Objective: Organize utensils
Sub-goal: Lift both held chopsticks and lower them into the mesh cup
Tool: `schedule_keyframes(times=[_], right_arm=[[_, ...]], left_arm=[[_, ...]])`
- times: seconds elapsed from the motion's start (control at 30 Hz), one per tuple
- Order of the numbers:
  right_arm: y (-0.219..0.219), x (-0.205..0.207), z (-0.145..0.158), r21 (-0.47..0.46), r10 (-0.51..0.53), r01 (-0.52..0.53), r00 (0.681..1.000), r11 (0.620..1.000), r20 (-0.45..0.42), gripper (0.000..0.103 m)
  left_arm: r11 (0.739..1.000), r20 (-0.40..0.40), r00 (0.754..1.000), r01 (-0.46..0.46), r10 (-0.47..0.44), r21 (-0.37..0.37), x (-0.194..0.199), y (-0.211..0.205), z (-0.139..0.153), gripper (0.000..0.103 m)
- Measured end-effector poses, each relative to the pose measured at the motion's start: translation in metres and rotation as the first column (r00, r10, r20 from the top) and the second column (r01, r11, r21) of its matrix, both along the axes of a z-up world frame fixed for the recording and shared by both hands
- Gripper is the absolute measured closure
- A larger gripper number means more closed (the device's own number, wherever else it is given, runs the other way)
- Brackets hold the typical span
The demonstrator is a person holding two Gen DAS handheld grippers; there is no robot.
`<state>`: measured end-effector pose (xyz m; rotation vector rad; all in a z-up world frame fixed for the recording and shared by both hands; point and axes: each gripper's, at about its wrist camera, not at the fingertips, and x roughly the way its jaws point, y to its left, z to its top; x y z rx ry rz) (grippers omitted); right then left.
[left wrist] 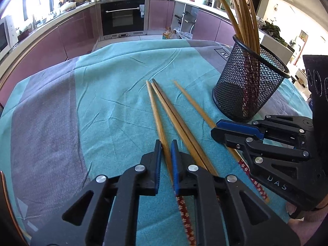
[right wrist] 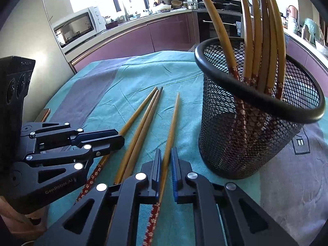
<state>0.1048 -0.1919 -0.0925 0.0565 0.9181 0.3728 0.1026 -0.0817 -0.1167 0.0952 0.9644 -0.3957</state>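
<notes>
Several wooden chopsticks with red flowered handles lie on the teal cloth [left wrist: 102, 102]. My left gripper [left wrist: 166, 145] is shut on the leftmost chopstick [left wrist: 155, 110], and it also shows in the right wrist view as the left gripper [right wrist: 121, 139]. My right gripper [right wrist: 166, 153] is shut on the rightmost chopstick [right wrist: 173, 119], and it also appears in the left wrist view as the right gripper [left wrist: 215, 128]. Between the two held sticks a pair of chopsticks [left wrist: 176, 123] lies untouched. To the right stands a black mesh cup [right wrist: 246, 143] holding several upright chopsticks [right wrist: 264, 30].
The cloth-covered table drops off at its far edge toward purple kitchen cabinets and an oven [left wrist: 122, 18]. A microwave [right wrist: 75, 27] sits on the counter at the left. Bottles [left wrist: 169, 33] stand on the floor beyond the table. A flat phone-like object [right wrist: 43, 113] lies at the table's left edge.
</notes>
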Motion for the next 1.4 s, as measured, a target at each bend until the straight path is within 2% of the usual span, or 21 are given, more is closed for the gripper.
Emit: schedule_keyframes(times=[0.27, 0.6, 0.8, 1.07, 1.4], right_arm=[[-0.002, -0.006, 0.006, 0.049, 0.006, -0.007, 1.000, 0.999, 0.004, 0.097], [-0.007, -0.024, 0.033, 0.117, 0.042, -0.051, 0.996, 0.992, 0.073, 0.097], [-0.018, -0.037, 0.049, 0.147, 0.039, -0.056, 0.992, 0.988, 0.121, 0.097], [-0.035, -0.049, 0.075, 0.181, 0.012, -0.048, 0.981, 0.982, 0.193, 0.097], [-0.053, -0.057, 0.103, 0.212, -0.020, -0.039, 0.962, 0.977, 0.273, 0.097]], left_arm=[[0.999, 0.001, 1.000, -0.021, 0.021, -0.025, -0.008, 0.008, 0.002, 0.096], [0.994, 0.036, 0.999, 0.005, -0.001, -0.112, -0.023, 0.020, 0.033, 0.096], [0.983, 0.053, 0.998, 0.039, -0.030, -0.182, -0.031, 0.026, 0.052, 0.096], [0.961, 0.120, 0.990, 0.103, -0.074, -0.258, -0.042, 0.024, 0.089, 0.096], [0.935, 0.192, 0.976, 0.158, -0.099, -0.319, -0.050, 0.022, 0.124, 0.096]])
